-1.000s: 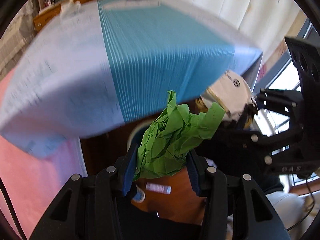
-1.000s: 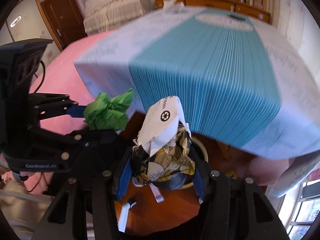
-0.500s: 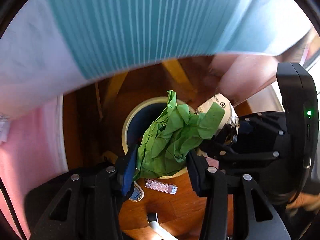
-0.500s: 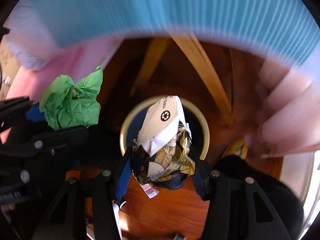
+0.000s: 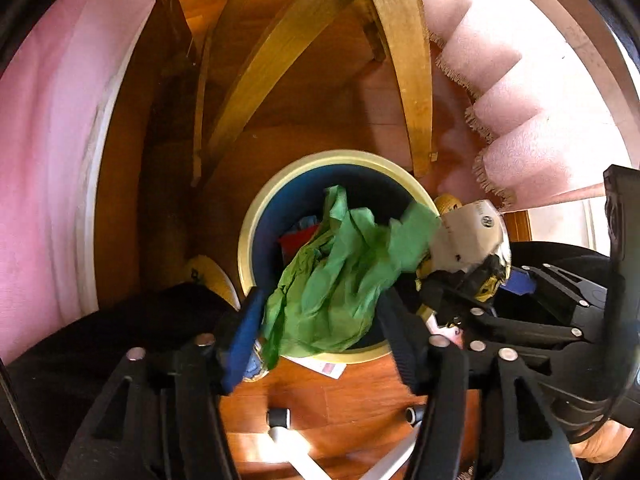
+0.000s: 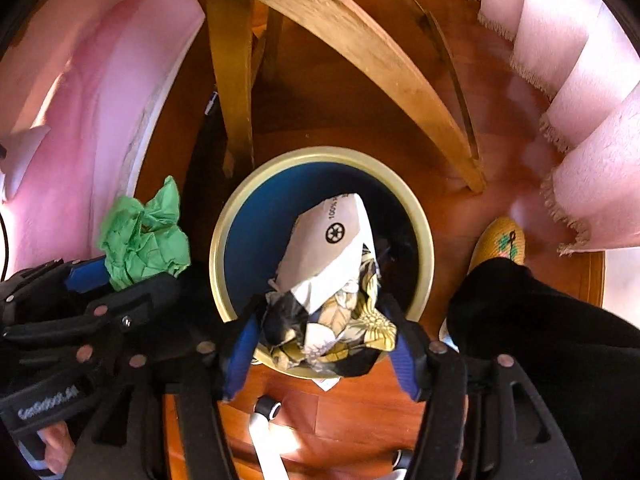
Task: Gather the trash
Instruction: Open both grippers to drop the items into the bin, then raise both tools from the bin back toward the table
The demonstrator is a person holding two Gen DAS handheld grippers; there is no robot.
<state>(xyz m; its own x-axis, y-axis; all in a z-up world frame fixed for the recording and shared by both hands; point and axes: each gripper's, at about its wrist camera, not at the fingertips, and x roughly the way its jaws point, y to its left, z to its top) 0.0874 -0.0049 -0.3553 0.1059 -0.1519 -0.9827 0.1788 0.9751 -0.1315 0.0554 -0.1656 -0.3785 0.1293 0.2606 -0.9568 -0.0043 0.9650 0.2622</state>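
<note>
My left gripper (image 5: pixel 320 312) is shut on a crumpled green paper (image 5: pixel 340 276) and holds it over a round bin (image 5: pixel 256 216) with a cream rim and dark blue inside. My right gripper (image 6: pixel 324 332) is shut on a crumpled wrapper (image 6: pixel 332 276), white with a recycling mark and a yellow floral print, also above the bin (image 6: pixel 232 216). Each gripper shows in the other's view: the right one (image 5: pixel 472 276) to the right, the left one with the green paper (image 6: pixel 144 236) to the left. Some red and blue trash lies inside the bin.
The bin stands on a wooden floor under curved wooden chair legs (image 5: pixel 408 80). Pink cloth (image 5: pixel 48 160) hangs at left and pink fringed fabric (image 6: pixel 592 140) at right. A yellow slipper (image 6: pixel 500 244) is beside the bin. A small paper scrap (image 5: pixel 324 368) lies on the floor.
Both grippers have tilted down from the blue-striped table top and moved over the bin, now closer and centred beneath them. Both still hold their trash.
</note>
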